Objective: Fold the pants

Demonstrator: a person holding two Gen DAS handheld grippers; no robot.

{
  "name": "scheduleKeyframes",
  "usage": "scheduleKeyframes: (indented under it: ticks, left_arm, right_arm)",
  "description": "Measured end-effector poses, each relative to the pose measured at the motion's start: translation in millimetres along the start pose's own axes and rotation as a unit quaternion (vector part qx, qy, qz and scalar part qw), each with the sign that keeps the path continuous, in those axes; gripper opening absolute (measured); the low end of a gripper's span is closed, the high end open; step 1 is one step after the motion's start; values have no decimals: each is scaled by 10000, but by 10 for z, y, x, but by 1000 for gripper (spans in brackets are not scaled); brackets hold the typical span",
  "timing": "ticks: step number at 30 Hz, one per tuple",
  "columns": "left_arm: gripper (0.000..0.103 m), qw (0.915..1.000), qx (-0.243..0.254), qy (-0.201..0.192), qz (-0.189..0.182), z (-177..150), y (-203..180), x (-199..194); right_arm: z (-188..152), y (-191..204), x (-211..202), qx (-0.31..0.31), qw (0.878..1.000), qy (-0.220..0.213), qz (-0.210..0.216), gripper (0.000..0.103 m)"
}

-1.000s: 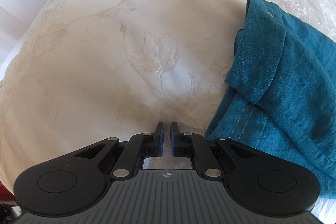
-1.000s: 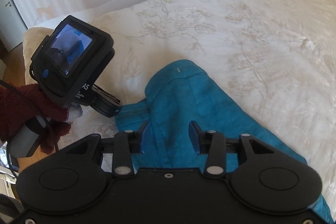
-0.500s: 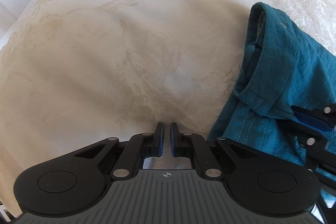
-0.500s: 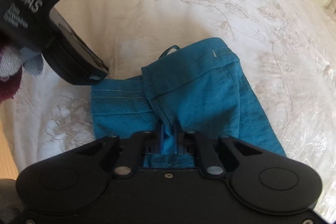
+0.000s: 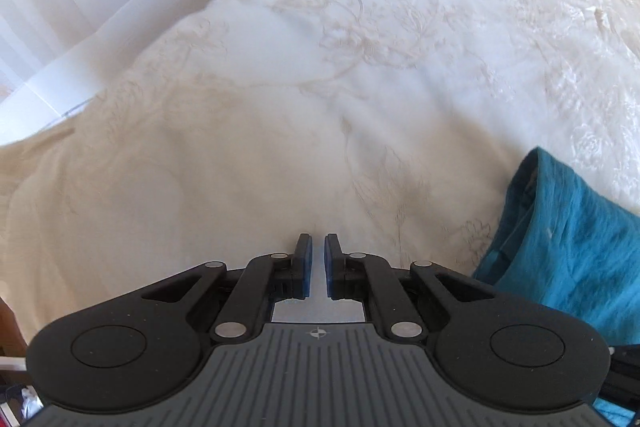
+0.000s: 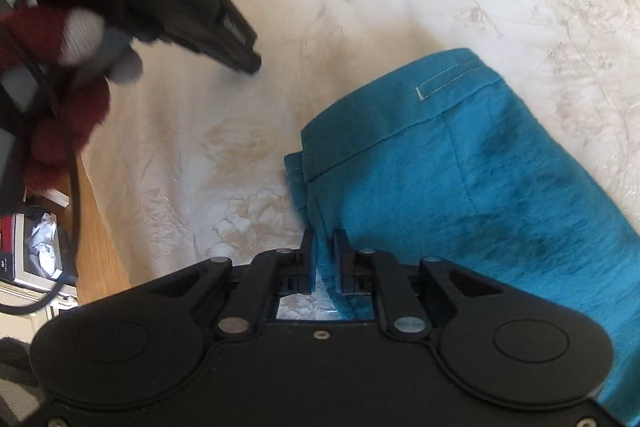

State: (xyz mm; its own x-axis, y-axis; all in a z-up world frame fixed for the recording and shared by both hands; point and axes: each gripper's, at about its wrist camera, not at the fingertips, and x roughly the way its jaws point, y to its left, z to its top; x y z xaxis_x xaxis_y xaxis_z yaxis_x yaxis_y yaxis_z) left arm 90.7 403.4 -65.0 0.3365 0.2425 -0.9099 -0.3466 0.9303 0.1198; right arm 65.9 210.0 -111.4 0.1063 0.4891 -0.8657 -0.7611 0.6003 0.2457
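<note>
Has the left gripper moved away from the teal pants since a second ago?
Yes. The left gripper, shut and empty, has pulled leftward over the bedspread; the pants now sit farther right.

- Ahead of the left gripper (image 5: 316,259) the bedspread (image 5: 248,131) lies bare — open room on to the far edge.
- The folded pants (image 6: 460,179) take up the bed to its right; cloth sits between the right gripper (image 6: 324,255) fingers.
- In the right wrist view the left gripper hangs above the bed's left part, well clear of the pants.
- Past the near-left bed edge — floor (image 6: 96,247) and clutter.

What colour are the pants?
Teal blue pants, best in the right wrist view.
</note>
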Motion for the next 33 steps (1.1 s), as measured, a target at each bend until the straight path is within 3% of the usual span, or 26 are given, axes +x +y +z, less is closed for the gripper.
scheduleKeyframes:
  ticks: [3, 6, 9, 15, 21, 23, 25, 29, 33]
  left_arm:
    - [8, 9992, 218, -299, -136, 135, -119, -194]
    - [8, 9962, 522, -511, -464, 232, -483, -342]
    - [8, 9913, 821, -538, -878, 279, -917, -350]
    - [9, 9823, 1334, -300, -1283, 132, -1634, -147]
    - [8, 9817, 1587, 456, -950, -306, -1754, 199]
    - [8, 9796, 1713, 671, -803, -507, -1698, 271]
    - [8, 9773, 1860, 705, -724, -679, -1661, 299]
    - [8, 9761, 1981, 648, -611, -802, -1653, 281]
    - [8, 9804, 1684, 820, -605, -733, -1623, 341]
  right_arm:
    - [-25, -3, -32, 42, 10000, -47, -5, 24]
    - [-97, -124, -267, 350, 9991, -232, 103, 24]
    - [-214, -298, -568, 769, 9961, -437, 72, 40]
    - [-585, -969, -1118, 1712, 9813, -613, -627, 41]
    - [-751, -1799, -1319, 2159, 9636, -542, -1482, 43]
    - [-742, -2047, -1323, 2222, 9595, -524, -1649, 54]
    - [-731, -2256, -1273, 2217, 9582, -439, -1757, 56]
    - [-769, -2481, -1048, 2135, 9615, -150, -1726, 56]
    - [-908, -2482, -907, 2016, 9713, 333, -1217, 57]
